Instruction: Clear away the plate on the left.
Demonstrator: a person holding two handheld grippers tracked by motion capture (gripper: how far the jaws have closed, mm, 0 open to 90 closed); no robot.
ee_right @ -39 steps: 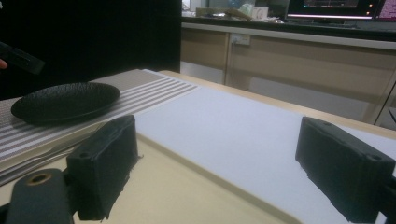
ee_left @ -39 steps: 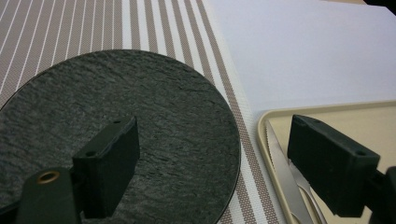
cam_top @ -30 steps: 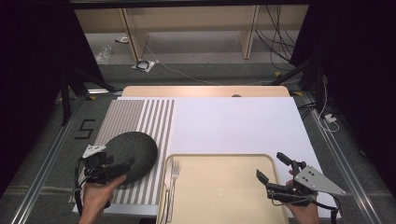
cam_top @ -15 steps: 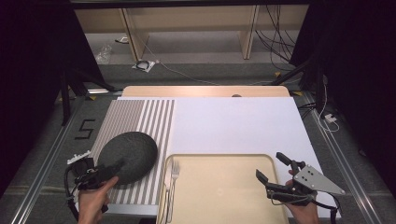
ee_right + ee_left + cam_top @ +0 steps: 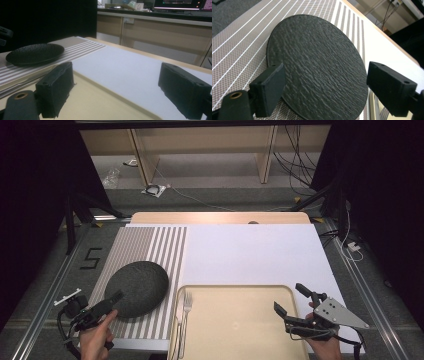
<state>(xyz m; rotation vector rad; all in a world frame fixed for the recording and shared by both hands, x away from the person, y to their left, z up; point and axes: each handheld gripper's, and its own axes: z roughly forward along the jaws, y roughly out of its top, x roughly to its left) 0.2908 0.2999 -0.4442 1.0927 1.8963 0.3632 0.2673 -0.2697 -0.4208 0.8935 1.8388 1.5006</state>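
2 grippers with jaws spread, left gripper point(image 5: 111, 302) at black plate point(image 5: 136, 288) on striped mat point(image 5: 150, 245), right gripper point(image 5: 291, 303) over tray point(image 5: 240, 320)

A round black plate point(image 5: 315, 67) with a rough, rippled surface lies on a striped grey placemat point(image 5: 239, 47) marked with thin white lines. The left gripper point(image 5: 325, 91) looks at it from close by, its two black jaws spread wide apart, one low on each side of the plate's near edge, neither clearly touching it. Beyond the placemat runs a plain white sheet point(image 5: 384, 52), and a pale tray's edge point(image 5: 372, 107) shows by the right jaw.
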